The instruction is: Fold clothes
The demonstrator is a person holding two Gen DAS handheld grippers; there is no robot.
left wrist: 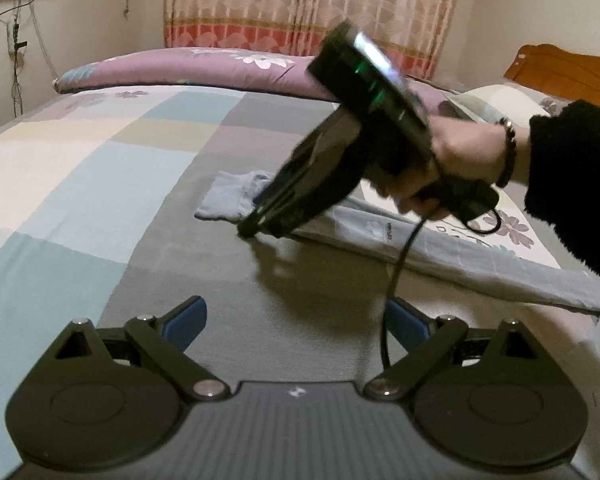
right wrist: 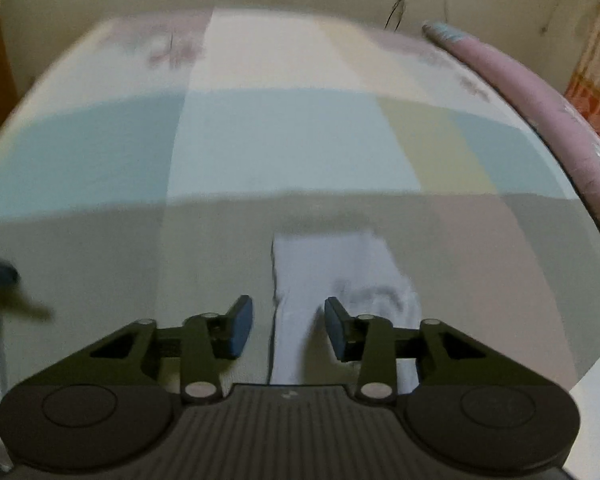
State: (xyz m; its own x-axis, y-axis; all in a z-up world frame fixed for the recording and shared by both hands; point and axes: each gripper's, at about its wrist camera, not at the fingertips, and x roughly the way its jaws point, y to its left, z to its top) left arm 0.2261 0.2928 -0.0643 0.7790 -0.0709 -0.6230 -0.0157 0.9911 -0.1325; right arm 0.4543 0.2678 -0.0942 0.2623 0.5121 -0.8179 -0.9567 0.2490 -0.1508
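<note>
A pale blue garment (left wrist: 440,248) lies flat on the bed, one sleeve (left wrist: 228,196) stretched toward the left. In the left wrist view a hand (left wrist: 460,160) holds my right gripper (left wrist: 256,228) tilted down, tips just above the sleeve's near edge. The blurred right wrist view shows that gripper (right wrist: 289,326) open, with the sleeve (right wrist: 332,272) running beneath and between its blue pads (right wrist: 240,328); nothing is clamped. My left gripper (left wrist: 298,320) hangs open wide over bare grey sheet, well short of the garment.
The bed carries a patchwork sheet (left wrist: 80,184) of blue, cream and grey blocks. A rolled purple floral quilt (left wrist: 180,68) lines the far edge, with a pillow (left wrist: 500,104) and a wooden headboard (left wrist: 560,72) at right. The right gripper's cable (left wrist: 396,280) dangles across.
</note>
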